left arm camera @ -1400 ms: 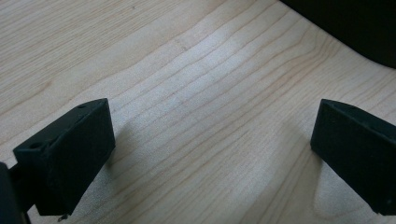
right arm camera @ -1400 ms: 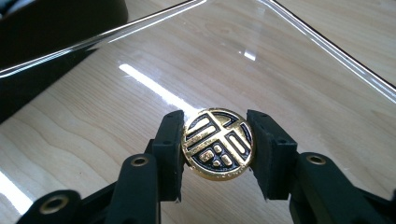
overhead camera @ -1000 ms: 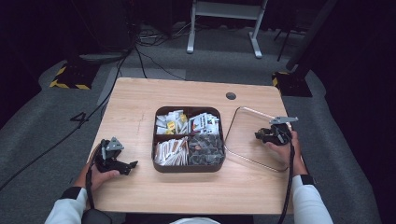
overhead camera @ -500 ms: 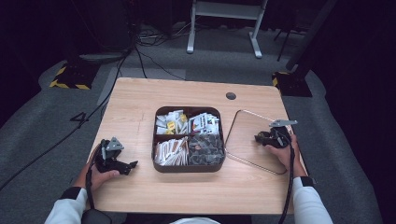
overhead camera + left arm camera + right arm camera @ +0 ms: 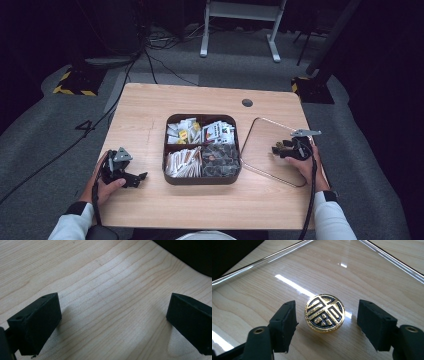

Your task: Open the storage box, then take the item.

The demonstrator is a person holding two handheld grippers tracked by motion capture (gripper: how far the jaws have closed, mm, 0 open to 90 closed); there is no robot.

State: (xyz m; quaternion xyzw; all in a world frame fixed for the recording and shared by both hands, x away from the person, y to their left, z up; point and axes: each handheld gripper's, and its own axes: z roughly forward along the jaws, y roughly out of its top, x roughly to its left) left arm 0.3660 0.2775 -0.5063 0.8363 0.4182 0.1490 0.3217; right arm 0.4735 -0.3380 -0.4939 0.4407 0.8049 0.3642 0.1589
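Right claw (image 5: 325, 322) gapes wide — the gold knob (image 5: 325, 313) sits squarely between its jaws, untouched; left claw (image 5: 112, 322) wide, idle.

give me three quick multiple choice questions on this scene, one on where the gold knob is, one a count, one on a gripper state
1. Where does the gold knob sit?
A. in the brown box
B. on the clear lid, between the right hand-held gripper's jaws
C. under the left hand-held gripper

2. How many compartments does the brown box have?
A. two
B. four
C. six

3. How does the right hand-held gripper stand?
A. open, jaws apart on either side of the knob
B. shut on the knob
C. shut on a sachet

Answers
1. B: the knob stands on the clear lid with a jaw at each side.
2. B: dividers split the box into four.
3. A: there is a gap between each jaw and the knob.
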